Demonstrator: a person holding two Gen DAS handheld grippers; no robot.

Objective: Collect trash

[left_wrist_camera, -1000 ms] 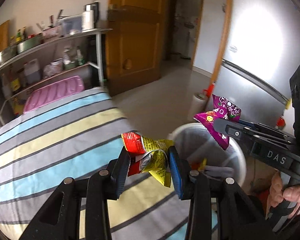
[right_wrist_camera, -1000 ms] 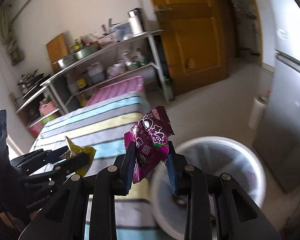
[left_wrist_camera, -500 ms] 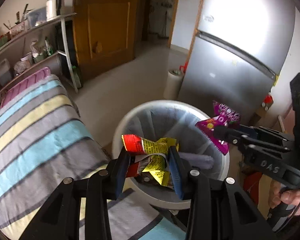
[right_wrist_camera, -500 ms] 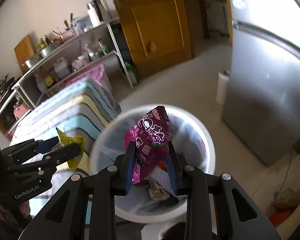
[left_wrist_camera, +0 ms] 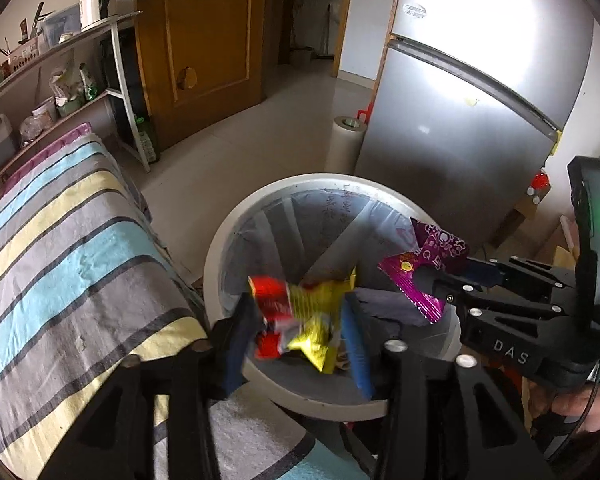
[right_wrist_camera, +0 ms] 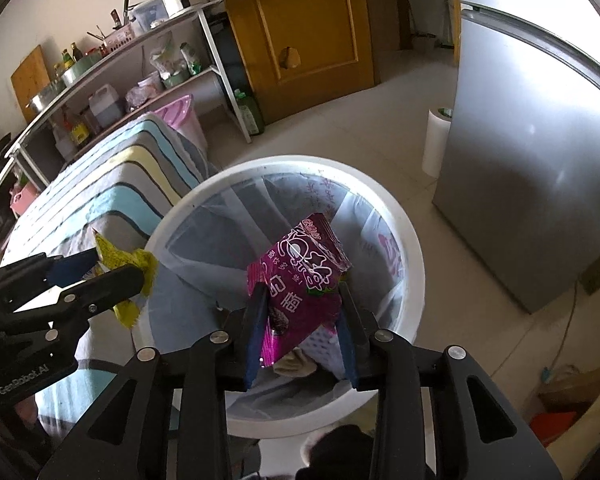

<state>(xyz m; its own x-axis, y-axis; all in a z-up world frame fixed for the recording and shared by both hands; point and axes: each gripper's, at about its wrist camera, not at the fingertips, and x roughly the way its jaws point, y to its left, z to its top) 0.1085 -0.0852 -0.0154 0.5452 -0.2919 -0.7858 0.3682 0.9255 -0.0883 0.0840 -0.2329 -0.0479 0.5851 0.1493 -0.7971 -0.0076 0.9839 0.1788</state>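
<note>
Both grippers hang over the white bin [right_wrist_camera: 414,280]. The left gripper [left_wrist_camera: 300,332] has just been spreading; the red-and-yellow wrapper [left_wrist_camera: 300,316] sits blurred between its pads, probably slipping free. The right gripper [right_wrist_camera: 300,332] has been widening too — the purple packet [right_wrist_camera: 300,276] leans on the left pad, clear of the right. The packet hides much of the bin's contents.
</note>
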